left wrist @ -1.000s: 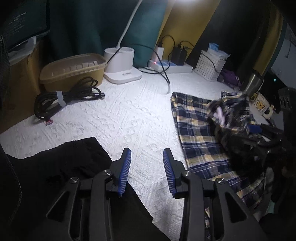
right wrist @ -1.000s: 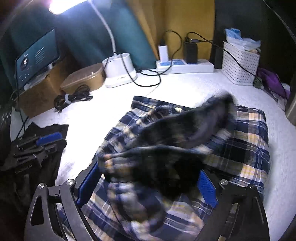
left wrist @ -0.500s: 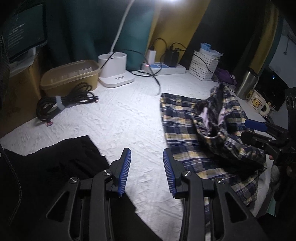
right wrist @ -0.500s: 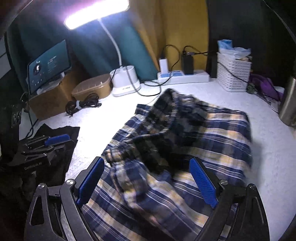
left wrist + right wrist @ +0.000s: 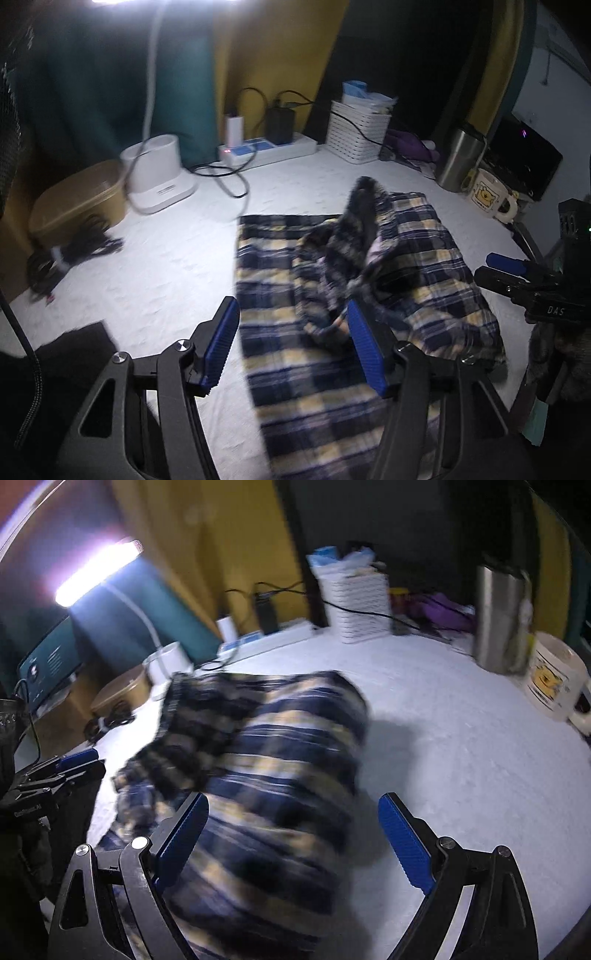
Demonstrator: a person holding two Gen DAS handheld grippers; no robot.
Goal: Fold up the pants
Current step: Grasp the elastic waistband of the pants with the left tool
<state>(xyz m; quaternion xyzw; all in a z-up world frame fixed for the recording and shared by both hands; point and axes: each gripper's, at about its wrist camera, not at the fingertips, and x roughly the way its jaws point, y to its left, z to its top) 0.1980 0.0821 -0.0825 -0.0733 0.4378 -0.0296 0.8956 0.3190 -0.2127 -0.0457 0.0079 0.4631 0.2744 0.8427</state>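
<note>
While the left wrist view looks across the white table cover (image 5: 155,280), the left gripper (image 5: 293,350) hangs with its blue pads spread wide and nothing between them, low over the near left edge of the plaid pants (image 5: 424,266). The pants lie right of centre, one layer flat and a rumpled part heaped on top with a dark tip standing up at the far end, so the fold looks unfinished. That heap probably explains the spread pads: they seem readied to take the loose cloth. At the right edge the right gripper (image 5: 517,273) hovers just beside the pants. A black garment (image 5: 66,354) lies at the near left, apart from the work.

From the right wrist view, blurred by motion, the right gripper (image 5: 293,845) is also spread and empty, its left pad over the plaid pants (image 5: 280,760) and its right pad over bare cover. A steel tumbler (image 5: 502,620) and a mug (image 5: 554,675) stand far right, well clear of the cloth.
</note>
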